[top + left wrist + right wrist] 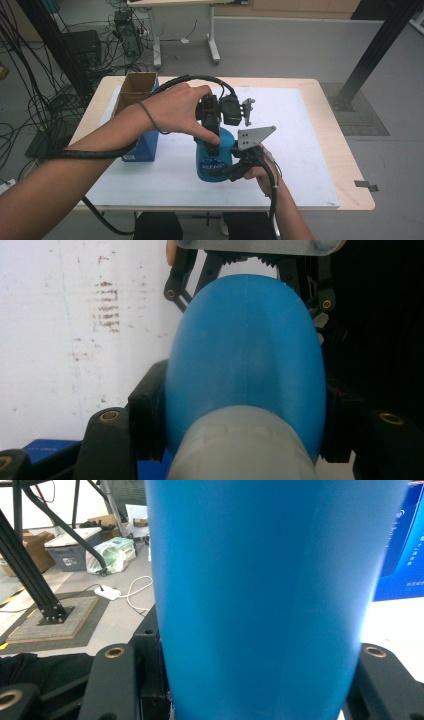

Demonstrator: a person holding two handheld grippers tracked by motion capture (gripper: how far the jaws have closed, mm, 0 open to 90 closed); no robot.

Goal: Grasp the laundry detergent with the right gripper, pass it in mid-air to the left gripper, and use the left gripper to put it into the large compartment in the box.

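Blue bottle (214,161) stands upright at table (320,165) centre, 3 o'clock of the blue box (145,145); right gripper (239,169) clamps its smooth, likely slippery rigid body, left gripper (216,131) pinches its shoulder below the grey cap (242,447); probably light.

White lettering is showing on the bottle (214,162) and on the blue box (400,545), too blurred for reading.
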